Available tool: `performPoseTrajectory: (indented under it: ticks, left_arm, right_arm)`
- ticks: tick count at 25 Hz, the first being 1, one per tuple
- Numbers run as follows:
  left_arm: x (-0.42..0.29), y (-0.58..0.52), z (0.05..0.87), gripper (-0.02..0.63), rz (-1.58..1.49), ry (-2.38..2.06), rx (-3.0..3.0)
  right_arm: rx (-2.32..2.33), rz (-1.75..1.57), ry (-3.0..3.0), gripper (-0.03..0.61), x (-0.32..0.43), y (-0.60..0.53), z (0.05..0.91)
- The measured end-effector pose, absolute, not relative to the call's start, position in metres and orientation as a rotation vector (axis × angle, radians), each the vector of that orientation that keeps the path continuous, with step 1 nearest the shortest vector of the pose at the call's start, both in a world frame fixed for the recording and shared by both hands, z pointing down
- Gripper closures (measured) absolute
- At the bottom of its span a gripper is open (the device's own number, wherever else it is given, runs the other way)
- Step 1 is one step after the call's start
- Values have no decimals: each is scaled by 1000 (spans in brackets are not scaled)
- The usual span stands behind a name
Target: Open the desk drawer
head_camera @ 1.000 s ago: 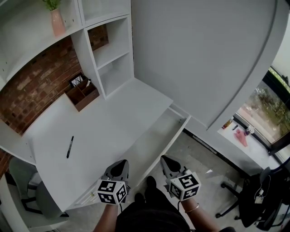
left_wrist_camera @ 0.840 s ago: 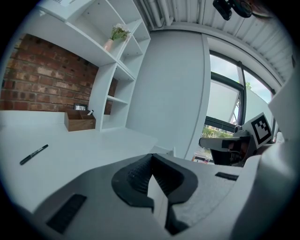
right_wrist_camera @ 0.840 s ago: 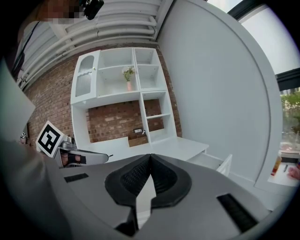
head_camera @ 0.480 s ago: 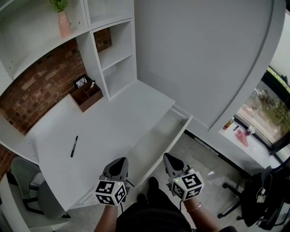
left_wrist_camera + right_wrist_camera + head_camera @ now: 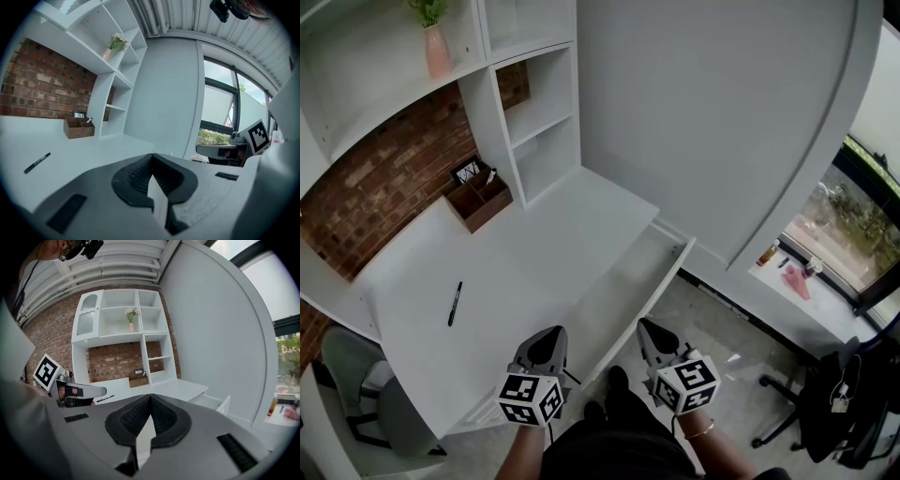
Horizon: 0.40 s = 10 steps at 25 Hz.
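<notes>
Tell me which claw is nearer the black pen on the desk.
Left. The left claw hangs at the front of the desk, right of the pen; the right claw is farther right, before the open drawer.

Print on the card in the wooden organiser is unreadably small.

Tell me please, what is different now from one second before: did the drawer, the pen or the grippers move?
Nothing moved visibly, and nothing was taken hold of or let go. The drawer stays pulled out, the pen lies at the same place on the desk, and the left gripper and the right gripper stay shut and empty in front of the desk, touching nothing. Only the head camera shifted a little.
</notes>
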State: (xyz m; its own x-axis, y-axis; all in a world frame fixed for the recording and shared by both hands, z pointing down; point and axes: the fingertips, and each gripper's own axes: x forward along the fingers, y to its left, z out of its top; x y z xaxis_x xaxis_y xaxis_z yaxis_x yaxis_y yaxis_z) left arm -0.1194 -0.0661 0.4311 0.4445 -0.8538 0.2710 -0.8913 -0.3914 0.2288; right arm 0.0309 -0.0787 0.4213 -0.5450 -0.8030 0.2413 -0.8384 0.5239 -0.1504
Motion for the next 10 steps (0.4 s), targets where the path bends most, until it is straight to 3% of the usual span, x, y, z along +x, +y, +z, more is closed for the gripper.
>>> performPoseTrajectory:
  ticks: [10]
  left_arm:
    - [-126, -72, 432, 605, 149, -1473, 2373]
  right_arm:
    - [1440, 390, -2611, 574, 30, -86, 424]
